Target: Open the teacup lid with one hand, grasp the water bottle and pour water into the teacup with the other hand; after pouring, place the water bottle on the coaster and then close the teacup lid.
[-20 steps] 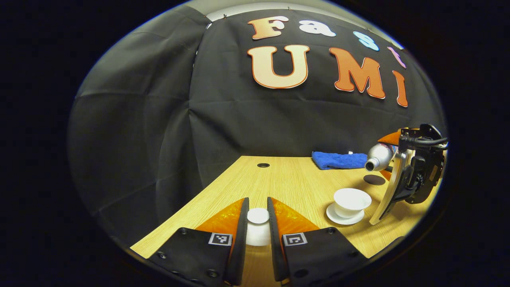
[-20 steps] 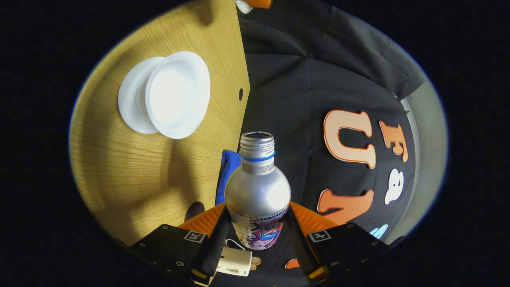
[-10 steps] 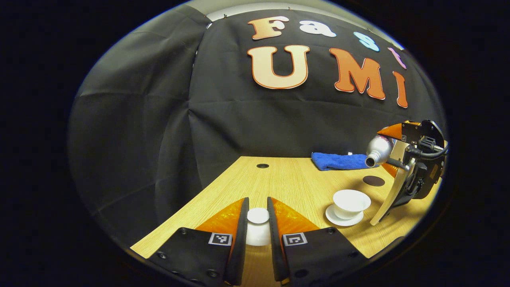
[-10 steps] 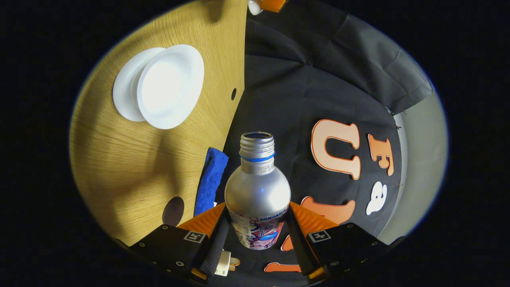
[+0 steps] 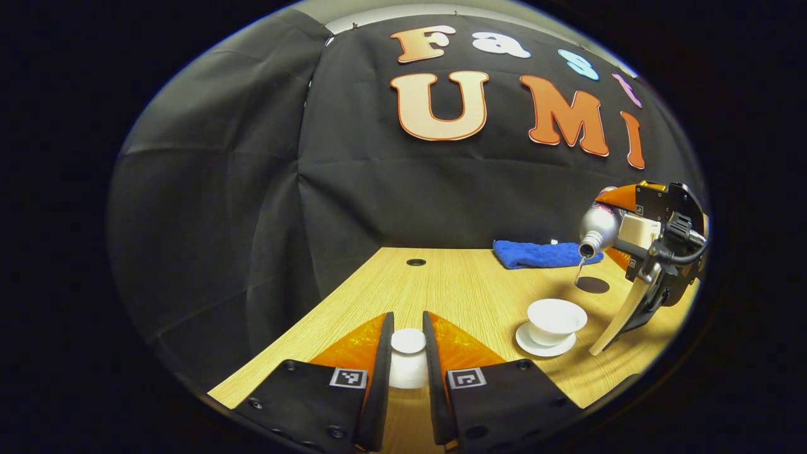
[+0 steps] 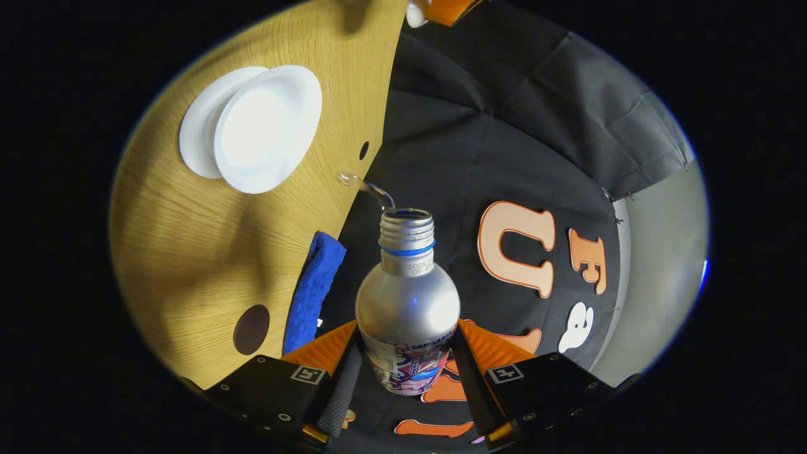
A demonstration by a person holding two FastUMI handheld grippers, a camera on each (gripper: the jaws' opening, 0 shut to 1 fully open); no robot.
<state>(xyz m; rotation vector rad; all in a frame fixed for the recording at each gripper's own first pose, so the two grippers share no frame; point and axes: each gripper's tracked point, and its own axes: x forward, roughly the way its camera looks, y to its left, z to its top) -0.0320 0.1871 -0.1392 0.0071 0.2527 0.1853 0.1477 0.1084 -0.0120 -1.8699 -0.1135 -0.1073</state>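
A: Currently the wooden tabletop carries everything, with a round cable hole near its far edge. A blue cloth lies folded at the back, against the booth wall.

B: Bottle?

A: The water bottle is in the right tongs, both fingers pressing its printed lower body. It has no cap and is tipped over, mouth angled down. In the left gripper view the same bottle hangs above and behind the teacup, off the tabletop.

B: Is it pouring?

A: Yes. A thin stream of water leaves the mouth, arcing toward the teacup side. In the left gripper view it shows as a short streak under the neck, above the cup.

B: Where's the cup?

A: The white teacup is open, sitting on its white saucer at the right of the tabletop. From the right gripper view the cup is seen nearly top-down. I can't tell if any water has landed in it.

B: Lid?

A: The white teacup lid is gripped between the fingers of the left tongs, which are narrow and closed on it, well left of the cup, knob toward the camera.

B: Coaster?

A: The dark round coaster is bare, between cloth and teacup, just beside the cloth.
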